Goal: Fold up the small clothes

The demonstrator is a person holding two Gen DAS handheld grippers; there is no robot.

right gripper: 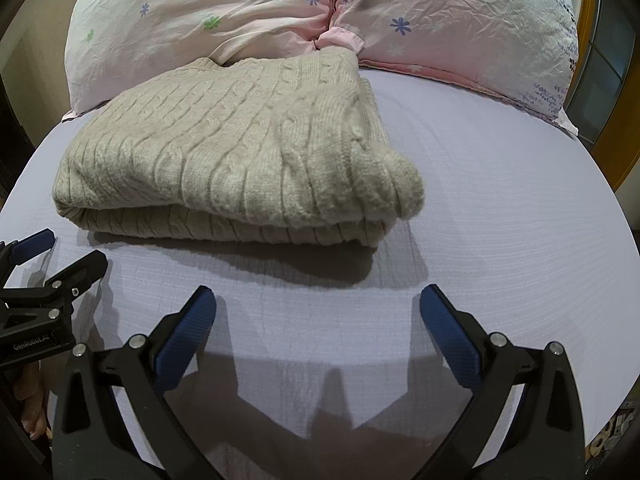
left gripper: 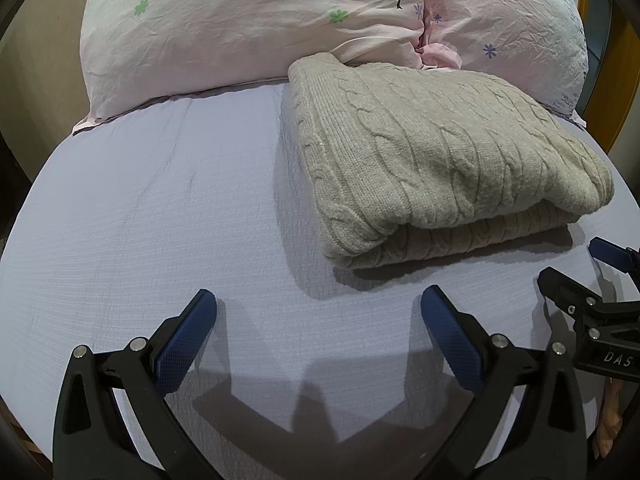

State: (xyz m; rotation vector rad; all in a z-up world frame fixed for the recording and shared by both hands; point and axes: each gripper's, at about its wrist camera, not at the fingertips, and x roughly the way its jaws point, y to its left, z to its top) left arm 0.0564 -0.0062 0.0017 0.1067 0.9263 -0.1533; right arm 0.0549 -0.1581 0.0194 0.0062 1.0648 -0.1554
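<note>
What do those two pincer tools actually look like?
Both the left gripper and right gripper are black plastic with silver rivets and two angled fingers carrying textured blue pads. White lettering marks their bodies. No cables or sleeves show.

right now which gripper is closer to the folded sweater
Roughly even, perhaps the right. The right gripper hangs open just short of the sweater, facing its near right corner. The left gripper is open off its near left corner. Neither touches it.
</note>
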